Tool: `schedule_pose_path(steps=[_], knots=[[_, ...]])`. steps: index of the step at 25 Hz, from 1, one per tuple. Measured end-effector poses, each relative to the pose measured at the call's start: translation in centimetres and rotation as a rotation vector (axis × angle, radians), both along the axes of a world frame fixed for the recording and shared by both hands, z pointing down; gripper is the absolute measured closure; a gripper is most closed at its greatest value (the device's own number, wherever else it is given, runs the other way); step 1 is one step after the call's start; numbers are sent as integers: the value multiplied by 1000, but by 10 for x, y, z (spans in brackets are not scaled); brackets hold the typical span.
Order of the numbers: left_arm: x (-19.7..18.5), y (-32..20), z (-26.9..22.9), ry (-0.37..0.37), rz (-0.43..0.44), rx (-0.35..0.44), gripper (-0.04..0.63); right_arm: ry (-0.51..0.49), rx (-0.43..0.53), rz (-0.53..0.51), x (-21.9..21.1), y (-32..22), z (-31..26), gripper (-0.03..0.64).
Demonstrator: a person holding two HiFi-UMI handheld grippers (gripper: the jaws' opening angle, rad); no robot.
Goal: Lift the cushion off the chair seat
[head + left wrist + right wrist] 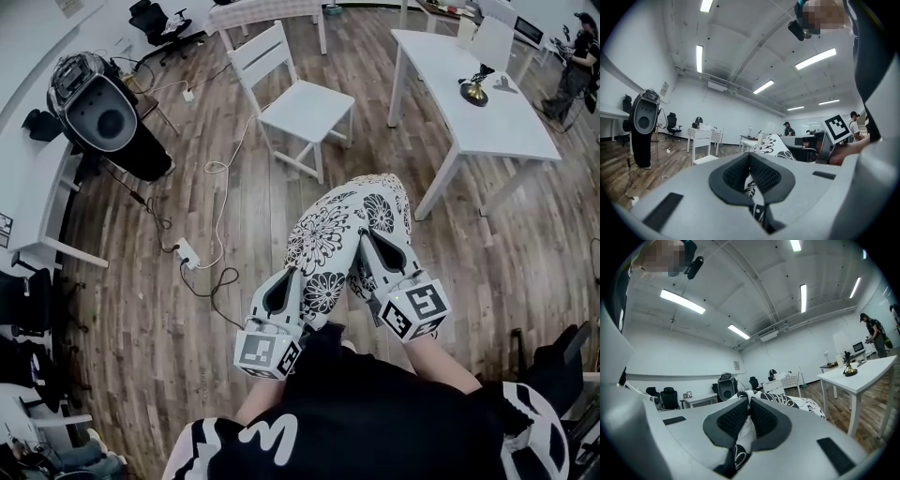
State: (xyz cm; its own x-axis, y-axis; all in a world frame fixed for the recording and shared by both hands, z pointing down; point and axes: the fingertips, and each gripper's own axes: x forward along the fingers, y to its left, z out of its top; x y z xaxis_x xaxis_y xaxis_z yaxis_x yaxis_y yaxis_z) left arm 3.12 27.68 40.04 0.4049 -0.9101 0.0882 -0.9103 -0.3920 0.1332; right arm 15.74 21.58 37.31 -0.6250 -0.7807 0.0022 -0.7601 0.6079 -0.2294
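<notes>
The left gripper (292, 281) is clamped on the near left edge of the cushion (342, 220), with fabric pinched between its pads. The cushion stretches ahead from both grippers, held in the air over the floor (187, 375) and clear of the chair (302, 108) farther ahead. The right gripper (367, 242) is clamped on the cushion's near right edge. A tabletop (497, 112) stands ahead to its right.
</notes>
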Motion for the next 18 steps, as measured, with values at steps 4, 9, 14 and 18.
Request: schedule_pose_path(steps=[4,9,14,18], knots=[[-3,6,5,0,-8,-17,591,16,-8,-16,-4,5,5,586],[-4,13,2,-10,-8,-4,591,10,12,-15,-5,13,0,586],[-1,15,0,-12,4,2,591,8,23,-10,-3,16,-3,586],[0,16,-2,-14,13,6,591,7,27,-7,-4,17,-5,586]])
